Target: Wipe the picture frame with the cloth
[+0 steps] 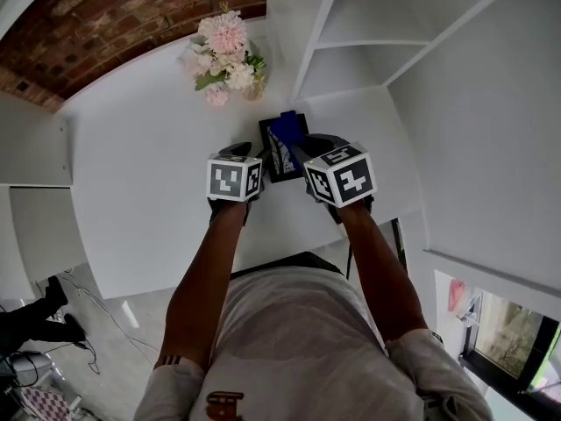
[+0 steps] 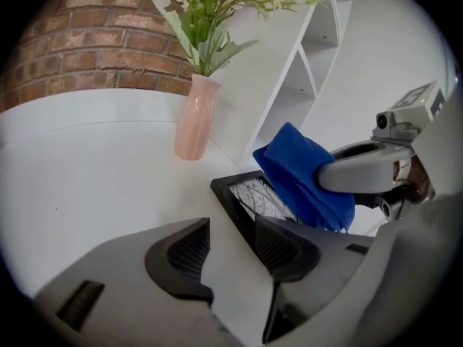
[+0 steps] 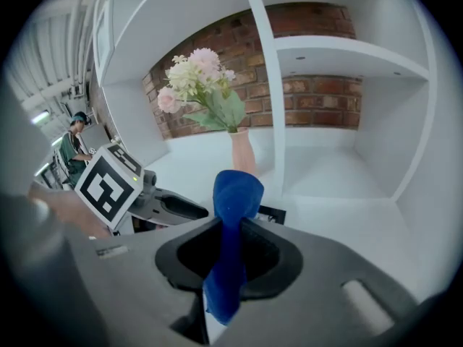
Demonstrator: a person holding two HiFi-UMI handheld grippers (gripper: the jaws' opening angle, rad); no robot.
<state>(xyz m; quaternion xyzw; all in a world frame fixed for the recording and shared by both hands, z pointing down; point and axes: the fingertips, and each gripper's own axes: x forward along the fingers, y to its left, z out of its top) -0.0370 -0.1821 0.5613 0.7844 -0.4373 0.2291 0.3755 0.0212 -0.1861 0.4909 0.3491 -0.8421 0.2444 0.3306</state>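
Note:
A black picture frame (image 1: 282, 158) lies flat on the white table (image 1: 140, 165), in front of the vase. A blue cloth (image 1: 285, 127) rests on the frame's far part, and my right gripper (image 1: 308, 144) is shut on it. In the right gripper view the cloth (image 3: 232, 215) stands pinched between the jaws, with a corner of the frame (image 3: 272, 214) behind it. My left gripper (image 1: 242, 153) is at the frame's left edge. In the left gripper view its jaws stand apart (image 2: 231, 237) over bare table, the frame's (image 2: 249, 194) near edge running behind the right finger (image 2: 283, 248). The cloth (image 2: 304, 179) covers the frame's right side.
A pink vase (image 2: 194, 125) of flowers (image 1: 224, 57) stands just beyond the frame. White shelving (image 1: 386, 51) rises at the right, close to the frame, with a brick wall (image 1: 105, 16) behind. A person (image 3: 72, 149) shows far left in the right gripper view.

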